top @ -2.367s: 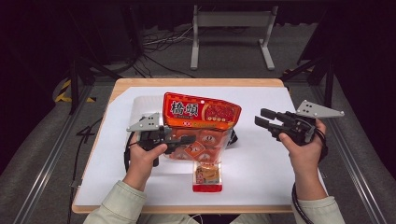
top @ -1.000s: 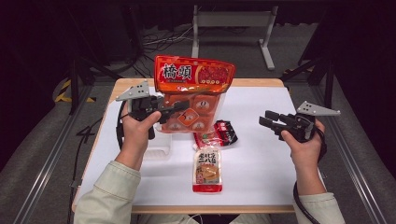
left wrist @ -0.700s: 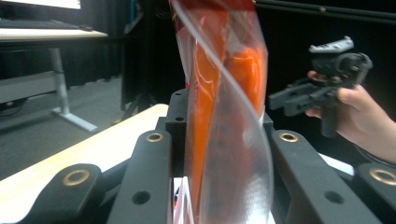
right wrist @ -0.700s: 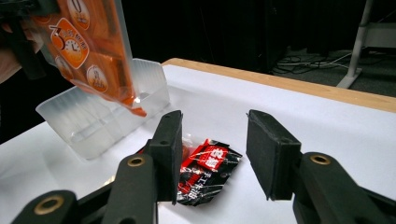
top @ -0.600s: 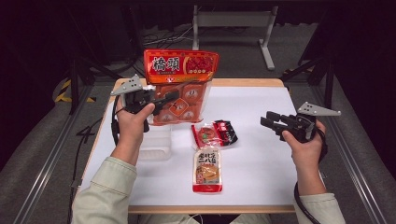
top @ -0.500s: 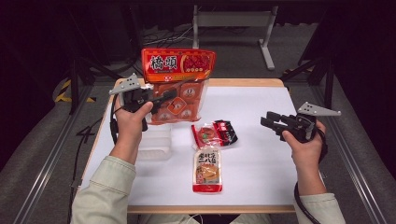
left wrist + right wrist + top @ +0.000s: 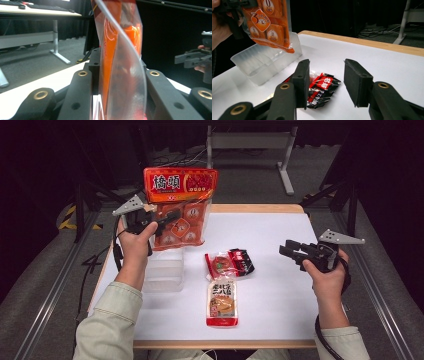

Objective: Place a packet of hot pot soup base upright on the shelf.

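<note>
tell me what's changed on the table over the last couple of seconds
The left gripper, shut on the big orange snack bag, has lifted it off the middle of the table and carried it to the far left, above the clear plastic tray. That uncovered the red-and-black packet. The right gripper, open and empty, and the noodle packet stayed put.
</note>
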`<state>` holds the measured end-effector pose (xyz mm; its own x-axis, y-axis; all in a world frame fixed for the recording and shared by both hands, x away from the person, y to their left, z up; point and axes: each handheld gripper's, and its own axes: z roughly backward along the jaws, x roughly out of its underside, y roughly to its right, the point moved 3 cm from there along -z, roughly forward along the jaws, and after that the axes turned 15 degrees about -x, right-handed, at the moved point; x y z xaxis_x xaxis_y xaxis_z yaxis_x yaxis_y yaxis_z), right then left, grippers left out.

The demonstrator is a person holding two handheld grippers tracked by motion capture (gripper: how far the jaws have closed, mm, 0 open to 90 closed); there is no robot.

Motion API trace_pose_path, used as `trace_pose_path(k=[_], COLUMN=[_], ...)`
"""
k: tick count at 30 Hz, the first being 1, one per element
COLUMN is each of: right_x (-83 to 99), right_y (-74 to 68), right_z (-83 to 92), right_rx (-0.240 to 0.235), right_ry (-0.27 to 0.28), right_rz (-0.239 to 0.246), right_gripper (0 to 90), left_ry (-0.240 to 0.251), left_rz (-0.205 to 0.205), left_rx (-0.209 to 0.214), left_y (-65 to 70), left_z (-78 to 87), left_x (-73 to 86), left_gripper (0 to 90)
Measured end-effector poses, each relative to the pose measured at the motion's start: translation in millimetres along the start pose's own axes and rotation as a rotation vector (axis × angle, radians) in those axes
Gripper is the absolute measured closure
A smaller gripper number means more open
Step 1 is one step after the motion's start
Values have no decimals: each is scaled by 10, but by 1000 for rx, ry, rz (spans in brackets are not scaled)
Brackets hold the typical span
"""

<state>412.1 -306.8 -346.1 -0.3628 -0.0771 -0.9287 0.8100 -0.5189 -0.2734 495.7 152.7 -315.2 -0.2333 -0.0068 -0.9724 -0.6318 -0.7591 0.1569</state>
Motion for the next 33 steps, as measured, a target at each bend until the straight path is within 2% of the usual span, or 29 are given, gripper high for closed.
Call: trace_pose_path(k=[2, 6, 10, 13, 20, 30, 33], right_x=[0, 1, 14, 21, 33, 32, 29], right_y=[-1, -7, -7, -9, -15, -14, -20], right_z=[3, 17, 47, 66, 79, 45, 29], right_rx=[0, 2, 6, 8, 8, -2, -11], right_ry=[0, 1, 4, 7, 4, 1, 1], right_rz=[0, 4, 0, 2, -2, 4, 7], right_gripper=[572, 572, 572, 572, 572, 572, 571], left_ry=[0, -2, 20, 36, 34, 33, 34], left_rz=[12, 7, 39, 36, 39, 85, 117], left_rx=[-14, -51, -94, -119, -164, -217, -228], left_y=[-30, -85, -160, -201, -281, -430, -461], left_z=[4, 1, 7, 8, 14, 72, 52], left_x=[2, -4, -6, -13, 15, 95, 123], left_gripper=[706, 706, 706, 706, 706, 705, 705])
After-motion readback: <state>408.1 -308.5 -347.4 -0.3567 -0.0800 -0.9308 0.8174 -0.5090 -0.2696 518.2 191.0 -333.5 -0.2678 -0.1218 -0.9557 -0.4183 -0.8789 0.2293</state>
